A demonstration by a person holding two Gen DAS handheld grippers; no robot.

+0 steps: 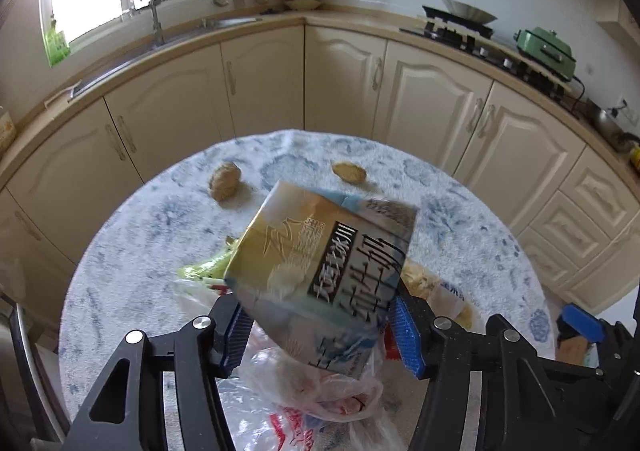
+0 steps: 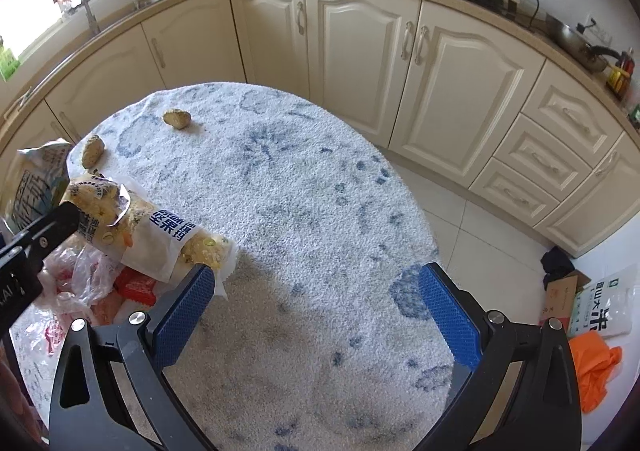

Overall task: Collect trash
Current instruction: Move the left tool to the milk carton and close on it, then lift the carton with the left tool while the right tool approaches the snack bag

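Holding a milk carton [image 1: 324,275] between its blue pads [image 1: 406,327], the left gripper [image 1: 320,325] hangs above a clear plastic bag [image 1: 316,387] on the round table [image 1: 120,251], which is covered in a white-and-blue fleecy cloth. Carton: printed with Chinese characters, tilted, blurred, clear of the cloth. Bag: crumpled, red lettering, lying at the near edge of the table. Snack wrapper [image 2: 160,235]: nut-print, resting on the bag just beside the right gripper's [image 2: 316,315] left finger, apparently touching its tip. Right gripper: jaws wide apart, nothing between them, poised over bare cloth. Two brown lumps [image 1: 225,181] [image 1: 349,172], possibly walnuts: far side of the table, apart from one another. Green wrapper [image 1: 204,269]: partly hidden behind the carton.
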